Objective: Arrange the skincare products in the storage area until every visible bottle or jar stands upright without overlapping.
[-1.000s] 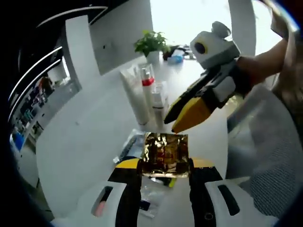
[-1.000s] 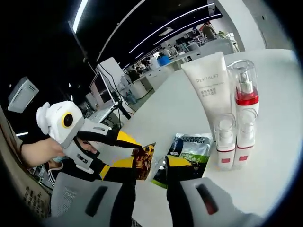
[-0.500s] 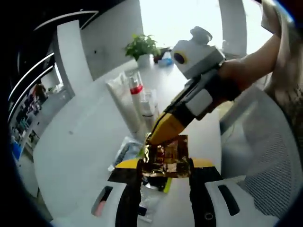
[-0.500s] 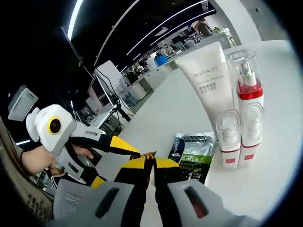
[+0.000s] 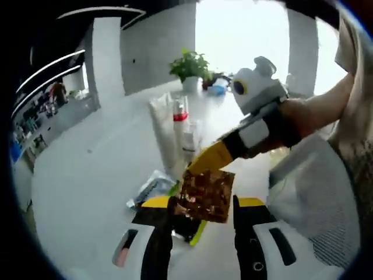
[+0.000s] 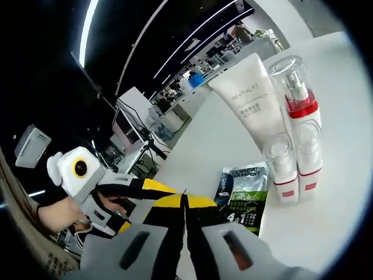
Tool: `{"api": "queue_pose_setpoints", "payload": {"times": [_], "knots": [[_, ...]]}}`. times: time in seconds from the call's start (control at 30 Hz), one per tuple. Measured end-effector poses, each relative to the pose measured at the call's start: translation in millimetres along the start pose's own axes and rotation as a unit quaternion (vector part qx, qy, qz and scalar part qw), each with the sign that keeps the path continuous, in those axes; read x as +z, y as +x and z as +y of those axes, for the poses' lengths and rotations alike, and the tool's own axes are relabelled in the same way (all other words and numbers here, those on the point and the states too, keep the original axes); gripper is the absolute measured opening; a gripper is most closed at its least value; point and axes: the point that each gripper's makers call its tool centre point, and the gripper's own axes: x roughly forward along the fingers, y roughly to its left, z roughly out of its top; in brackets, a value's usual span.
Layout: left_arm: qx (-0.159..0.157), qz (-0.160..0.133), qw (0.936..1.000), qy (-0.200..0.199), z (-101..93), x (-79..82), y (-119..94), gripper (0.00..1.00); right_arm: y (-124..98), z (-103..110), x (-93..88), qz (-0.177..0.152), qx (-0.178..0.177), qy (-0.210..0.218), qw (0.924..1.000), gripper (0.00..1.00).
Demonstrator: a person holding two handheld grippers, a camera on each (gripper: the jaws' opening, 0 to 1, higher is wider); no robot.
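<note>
Crinkled gold foil sachet (image 5: 205, 195) pinched by right claw (image 5: 195, 167), left claw (image 5: 202, 205) spread open, empty

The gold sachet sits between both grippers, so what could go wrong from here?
1. The right gripper pinches only a corner of the tilted sachet; it may slip.
2. If the left gripper also grips it, pulling could tear the foil.
3. The bottles and tube stand close together; a swing could topple them.
</note>
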Motion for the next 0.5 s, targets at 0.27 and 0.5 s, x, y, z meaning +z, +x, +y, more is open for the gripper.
{"api": "queue_pose_setpoints", "payload": {"times": [0.27, 0.5], "knots": [[-0.008, -0.085, 0.9768, -0.197, 4.3, 0.5, -8, 0.39, -5, 3, 21.6, -0.060, 0.013, 0.080, 0.9949, 0.01], [-0.045, -0.144, 0.9346, -0.322, -1.1, 2.8, -13, 0.19, -2, 9, 27.0, -0.081, 0.026, 0.114, 0.9899, 0.01]]}}
